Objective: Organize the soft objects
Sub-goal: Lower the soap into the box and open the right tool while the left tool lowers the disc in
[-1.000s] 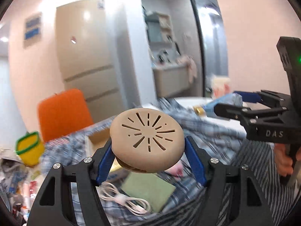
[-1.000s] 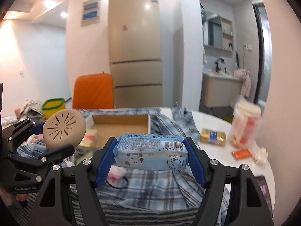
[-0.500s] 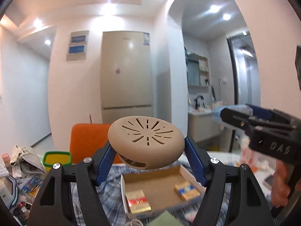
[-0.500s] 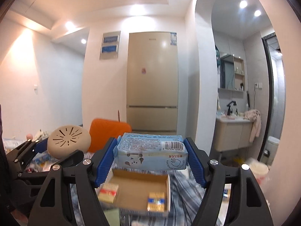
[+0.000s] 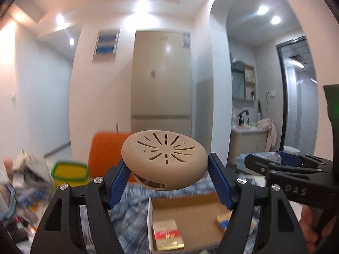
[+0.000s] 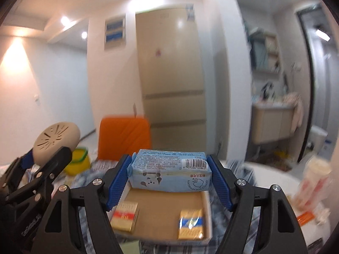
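At the far left of the left wrist view a heap of papers and packets (image 5: 23, 182) lies blurred, and just right of it stands a yellow tub with a green rim (image 5: 68, 174), with an orange chair back (image 5: 106, 154) behind. The left tool (image 5: 167, 177) is pinching a round beige pad with slits (image 5: 164, 162) between its blue fingers (image 5: 118, 182), holding it in the air, tilted, above a blue checked cloth (image 5: 129, 209) that covers the bench. Under and right of the pad sits an open cardboard box (image 5: 190, 211); a red and gold packet (image 5: 167, 235) lies at its left end and a blue and gold packet (image 6: 191, 222) at its right end, well apart. The right tool (image 6: 169, 175) grips a pale blue wipes pack (image 6: 169, 170) across its short ends, level, hanging over the far edge of the box. Behind everything a tall beige fridge (image 6: 171, 74) stands against the wall. Further right, the white bench edge (image 6: 269, 175) shows bare, carrying a blurred white and red package (image 6: 313, 182) and a small orange item (image 6: 305, 219). A washroom doorway (image 6: 317, 84) closes the right side
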Demonstrator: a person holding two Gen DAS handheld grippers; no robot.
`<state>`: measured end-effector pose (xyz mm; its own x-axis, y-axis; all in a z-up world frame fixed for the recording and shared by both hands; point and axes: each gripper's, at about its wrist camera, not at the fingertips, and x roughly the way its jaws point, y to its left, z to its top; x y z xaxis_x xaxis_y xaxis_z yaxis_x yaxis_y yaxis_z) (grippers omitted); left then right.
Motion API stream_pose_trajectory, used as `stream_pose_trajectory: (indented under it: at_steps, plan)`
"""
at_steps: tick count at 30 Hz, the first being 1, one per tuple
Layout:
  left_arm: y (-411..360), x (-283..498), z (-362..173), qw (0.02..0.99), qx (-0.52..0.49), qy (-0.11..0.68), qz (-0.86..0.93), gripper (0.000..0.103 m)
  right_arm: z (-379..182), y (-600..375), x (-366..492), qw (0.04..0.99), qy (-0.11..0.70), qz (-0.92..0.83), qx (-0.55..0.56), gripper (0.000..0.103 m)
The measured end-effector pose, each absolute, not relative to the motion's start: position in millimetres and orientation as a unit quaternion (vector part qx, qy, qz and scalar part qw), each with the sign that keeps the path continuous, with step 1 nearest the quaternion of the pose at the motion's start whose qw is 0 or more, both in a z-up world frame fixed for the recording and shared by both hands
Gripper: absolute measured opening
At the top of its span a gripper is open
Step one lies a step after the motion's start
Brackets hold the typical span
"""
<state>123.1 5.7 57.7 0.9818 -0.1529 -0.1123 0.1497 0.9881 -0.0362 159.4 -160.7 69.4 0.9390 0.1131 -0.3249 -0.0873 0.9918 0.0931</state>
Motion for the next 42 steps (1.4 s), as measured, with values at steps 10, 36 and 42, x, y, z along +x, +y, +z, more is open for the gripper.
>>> stream_pose_trajectory:
  at_steps: [10, 36, 42]
  plan:
    - [3.5, 172.6, 3.4, 0.983, -0.005, 0.175, -0.061, 0.070, 4.3, -166.8, 210.0, 0.963, 0.263, 0.053, 0.025, 0.075]
    - [-2.1, 195.2, -26.3, 0.958, -0.002, 0.275, -0.080, 0.070, -50.2, -181.1, 236.3, 0.934, 0.346, 0.062, 0.064, 0.087]
    - [-7.8, 204.9, -35.9, 0.946, 0.006, 0.310, -0.093, 0.071, -32.1, -184.6, 221.1, 0.955, 0.285, 0.047, 0.068, 0.087]
